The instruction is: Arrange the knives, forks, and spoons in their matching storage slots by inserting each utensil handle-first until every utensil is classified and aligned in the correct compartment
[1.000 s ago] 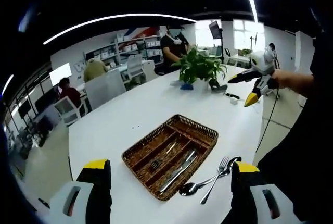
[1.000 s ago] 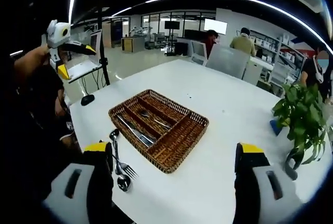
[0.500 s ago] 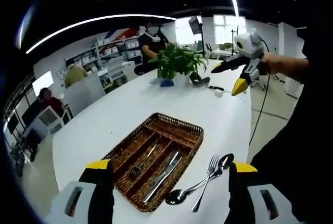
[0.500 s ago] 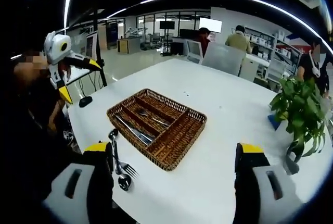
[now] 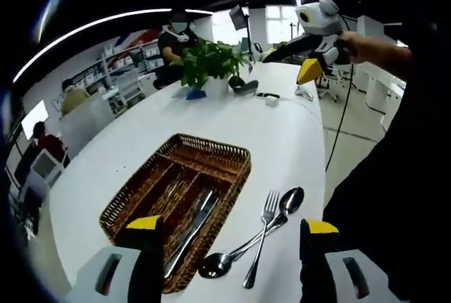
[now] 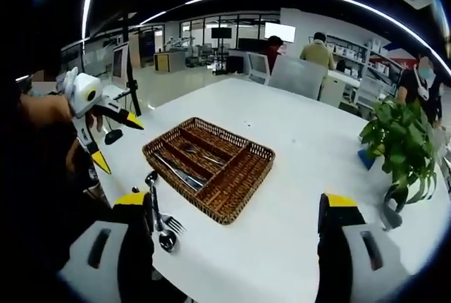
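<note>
Closing in on the white table (image 5: 211,116), the left gripper (image 5: 225,250) is coming lower and nearer than it was a second ago: the wicker cutlery tray (image 5: 232,153) and the loose utensils beside it are now sitting larger and closer to its jaws. Those jaws are standing wide apart with nothing between them. The right gripper (image 6: 236,222) is barely shifting over the opposite side of the table, its jaws likewise spread and empty; seen from the left gripper view it is being held high above the far right of the table, beyond the potted plant (image 5: 201,63).

Inside the tray, a knife (image 5: 192,222) is lying in the compartment nearest the loose pieces, and forks (image 5: 169,194) are resting in the next one along; the far compartment's contents cannot be made out. Outside, just right of the tray near the table edge, a fork (image 5: 261,236) and two spoons (image 5: 246,243) are lying crossed over one another, touching.

Judging from this, the left gripper is lining up to pick from that pile, so sorting is only partly done. The overlap is making a clean single grasp awkward.
</note>
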